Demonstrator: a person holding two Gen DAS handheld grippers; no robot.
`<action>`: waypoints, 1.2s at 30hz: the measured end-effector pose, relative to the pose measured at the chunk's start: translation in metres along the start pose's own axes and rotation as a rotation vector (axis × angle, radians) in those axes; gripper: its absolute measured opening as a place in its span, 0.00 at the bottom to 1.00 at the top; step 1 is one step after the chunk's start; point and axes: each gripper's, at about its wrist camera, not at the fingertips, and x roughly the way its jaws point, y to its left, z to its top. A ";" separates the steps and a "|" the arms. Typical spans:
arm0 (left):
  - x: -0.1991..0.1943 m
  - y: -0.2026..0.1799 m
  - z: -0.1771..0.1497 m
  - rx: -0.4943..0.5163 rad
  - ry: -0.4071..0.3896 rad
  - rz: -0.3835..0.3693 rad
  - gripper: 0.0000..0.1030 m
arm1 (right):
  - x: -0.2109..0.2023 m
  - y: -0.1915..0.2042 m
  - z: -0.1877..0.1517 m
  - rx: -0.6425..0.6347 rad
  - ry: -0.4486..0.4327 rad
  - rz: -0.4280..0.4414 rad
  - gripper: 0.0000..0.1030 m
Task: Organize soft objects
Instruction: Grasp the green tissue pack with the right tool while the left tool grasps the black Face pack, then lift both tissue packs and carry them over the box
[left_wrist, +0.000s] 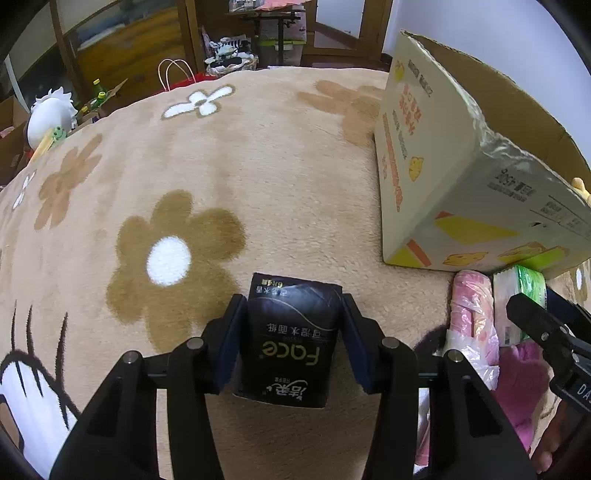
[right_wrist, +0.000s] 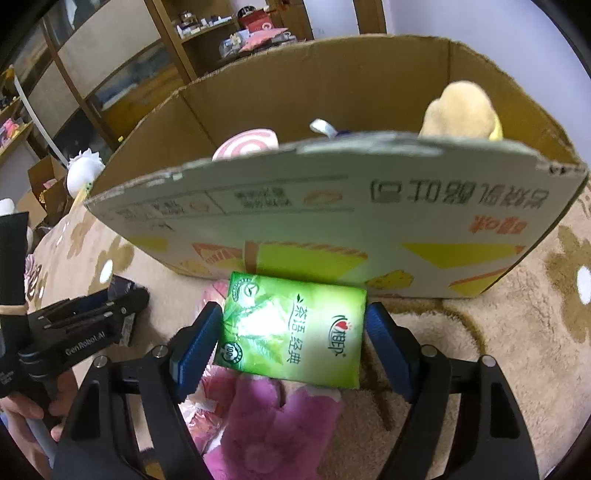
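Observation:
My left gripper (left_wrist: 293, 325) is shut on a black tissue pack (left_wrist: 291, 339) and holds it above the flowered beige blanket (left_wrist: 221, 166). My right gripper (right_wrist: 293, 332) is shut on a green tissue pack (right_wrist: 295, 328), just in front of the open cardboard box (right_wrist: 332, 206). The box also shows at the right of the left wrist view (left_wrist: 443, 155). Inside it are a pink-and-white swirl toy (right_wrist: 247, 146) and a tan plush (right_wrist: 461, 110). A pink plush (right_wrist: 269, 424) and a pink bagged item (left_wrist: 472, 317) lie below the right gripper.
A white plush (left_wrist: 48, 114) sits off the blanket's far left edge beside small boxes and a white-handled bag (left_wrist: 177, 74). Wooden cabinets and shelves (right_wrist: 110, 74) stand behind. The left gripper appears at the left of the right wrist view (right_wrist: 122, 314).

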 end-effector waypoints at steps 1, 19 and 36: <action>0.000 0.000 0.000 0.003 -0.001 0.004 0.47 | 0.001 0.000 0.000 0.000 0.005 0.002 0.79; -0.026 -0.014 -0.001 0.021 -0.054 0.026 0.47 | -0.010 0.003 -0.002 -0.011 -0.012 -0.019 0.77; -0.161 -0.027 0.025 0.061 -0.398 0.077 0.47 | -0.090 0.010 0.005 0.004 -0.180 -0.036 0.77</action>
